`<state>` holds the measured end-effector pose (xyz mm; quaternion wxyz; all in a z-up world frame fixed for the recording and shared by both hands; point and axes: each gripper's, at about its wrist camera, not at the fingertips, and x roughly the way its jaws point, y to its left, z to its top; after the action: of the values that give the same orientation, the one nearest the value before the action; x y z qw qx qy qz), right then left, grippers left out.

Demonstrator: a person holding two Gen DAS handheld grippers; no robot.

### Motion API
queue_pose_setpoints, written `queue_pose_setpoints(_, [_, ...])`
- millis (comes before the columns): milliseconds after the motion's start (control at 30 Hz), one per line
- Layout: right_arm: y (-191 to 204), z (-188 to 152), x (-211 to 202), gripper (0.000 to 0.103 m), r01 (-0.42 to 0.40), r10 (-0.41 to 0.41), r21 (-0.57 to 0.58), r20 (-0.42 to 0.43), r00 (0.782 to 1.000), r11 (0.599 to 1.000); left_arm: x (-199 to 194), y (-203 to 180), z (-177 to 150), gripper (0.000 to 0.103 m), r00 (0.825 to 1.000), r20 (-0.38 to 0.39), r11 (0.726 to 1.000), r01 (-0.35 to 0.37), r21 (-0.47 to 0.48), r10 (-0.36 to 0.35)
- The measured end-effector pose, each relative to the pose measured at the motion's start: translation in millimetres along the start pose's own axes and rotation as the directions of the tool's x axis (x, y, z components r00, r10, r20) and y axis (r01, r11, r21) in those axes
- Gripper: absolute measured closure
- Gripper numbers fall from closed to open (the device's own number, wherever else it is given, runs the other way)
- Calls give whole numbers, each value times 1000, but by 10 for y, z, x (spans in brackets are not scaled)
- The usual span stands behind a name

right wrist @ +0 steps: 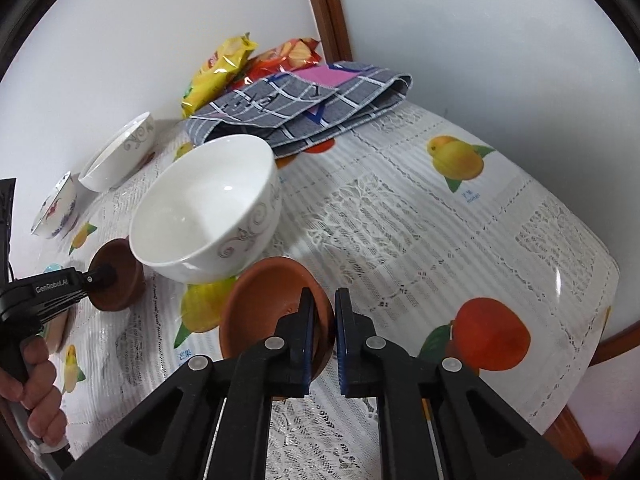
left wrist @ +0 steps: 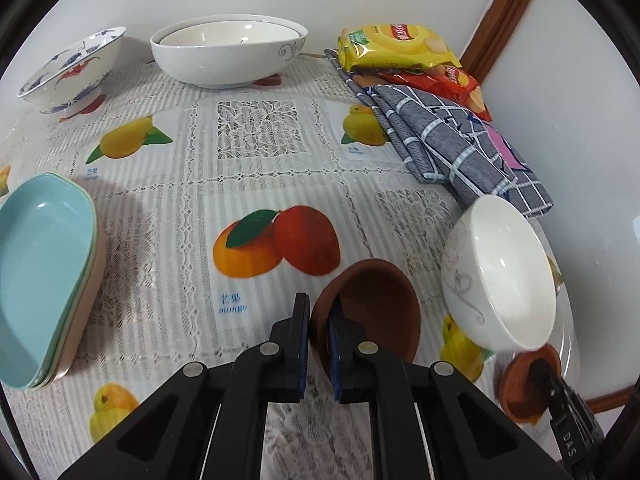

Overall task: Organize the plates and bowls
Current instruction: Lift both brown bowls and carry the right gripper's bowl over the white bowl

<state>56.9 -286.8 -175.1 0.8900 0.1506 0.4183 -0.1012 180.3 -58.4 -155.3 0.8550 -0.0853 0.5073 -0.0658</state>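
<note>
Presently, the left gripper [left wrist: 319,322] is clamped on the rim of a brown dish [left wrist: 366,312], and the right gripper [right wrist: 324,322] is likewise pinched onto the rim of a second brown saucer [right wrist: 276,308]. A white bowl [right wrist: 208,216] is seen just behind, between the two. Little is judged done: nested white bowls [left wrist: 230,50], a patterned bowl [left wrist: 70,72] and stacked pastel plates [left wrist: 44,276] are scattered on the tablecloth [left wrist: 248,184]. Both grippers are pitched steeply downward; the person's left hand [right wrist: 34,384] is wrapped round its handle.
</note>
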Motion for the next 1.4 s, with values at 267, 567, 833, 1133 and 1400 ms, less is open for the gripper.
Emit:
queue_pose_setpoints(267, [26, 7, -91, 93, -27, 27, 14, 22, 999, 1000, -276, 40, -118, 94, 1000, 17, 1000, -4, 13, 4])
queue_pose_setpoints(567, [133, 49, -350, 93, -35, 38, -40, 72, 997, 999, -672, 149, -139, 94, 998, 60, 1000, 4, 8, -5])
queue_pose_setpoints(833, [184, 345, -626, 93, -72, 72, -8, 107, 992, 997, -970, 141, -7, 94, 995, 92, 999, 27, 23, -29])
queue_pose_setpoints(1133, [435, 955, -932, 93, -82, 86, -26, 175, 981, 996, -1189, 110, 334, 94, 991, 133, 999, 20, 37, -25])
queue_pose_setpoints(1400, [580, 1223, -776, 93, -63, 72, -53, 190, 979, 997, -1151, 6, 621, 94, 987, 159, 998, 4, 64, -14])
